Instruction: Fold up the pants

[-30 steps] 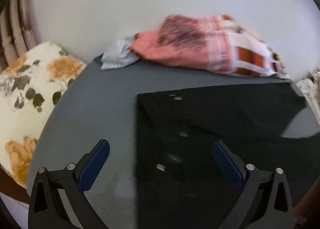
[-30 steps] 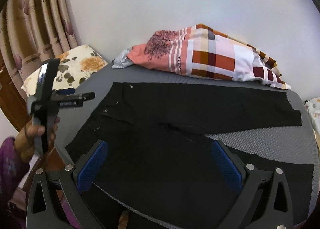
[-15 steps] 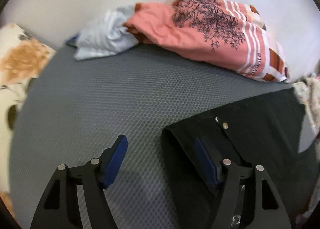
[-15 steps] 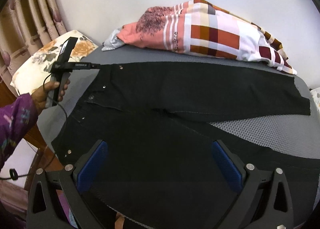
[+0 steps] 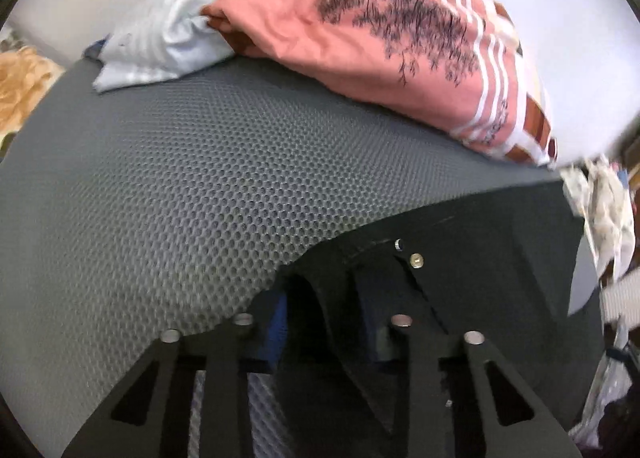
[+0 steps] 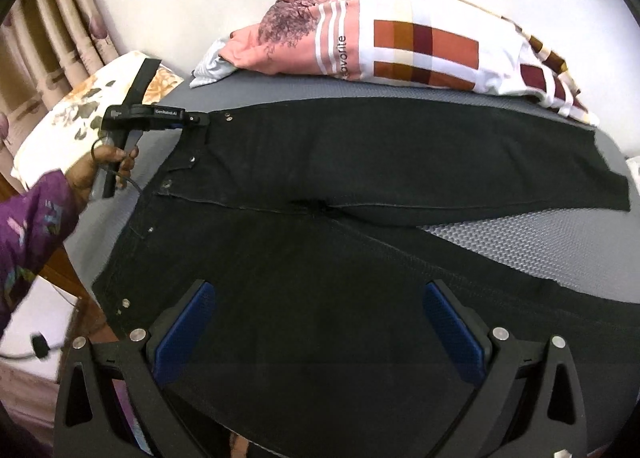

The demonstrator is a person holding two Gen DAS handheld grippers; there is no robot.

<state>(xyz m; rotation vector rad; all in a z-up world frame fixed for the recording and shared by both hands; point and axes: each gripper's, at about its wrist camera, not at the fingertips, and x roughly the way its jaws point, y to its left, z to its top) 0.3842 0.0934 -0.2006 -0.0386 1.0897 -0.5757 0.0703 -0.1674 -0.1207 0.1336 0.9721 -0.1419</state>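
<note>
Two claws: left claw point(image 5: 320, 322) just closed, pinching pants point(image 6: 360, 161) waist corner; right claw point(image 6: 316, 334) wide, hovering. Check pinch catches both layers before lifting.

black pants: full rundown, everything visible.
The black pants look like dark denim with metal rivets and a waist button, spread flat on the grey mesh mat, legs splayed apart toward the right. The left gripper has just closed on the far waistband corner, fabric bunched between its pads. The right gripper hovers open above the near leg.
</note>
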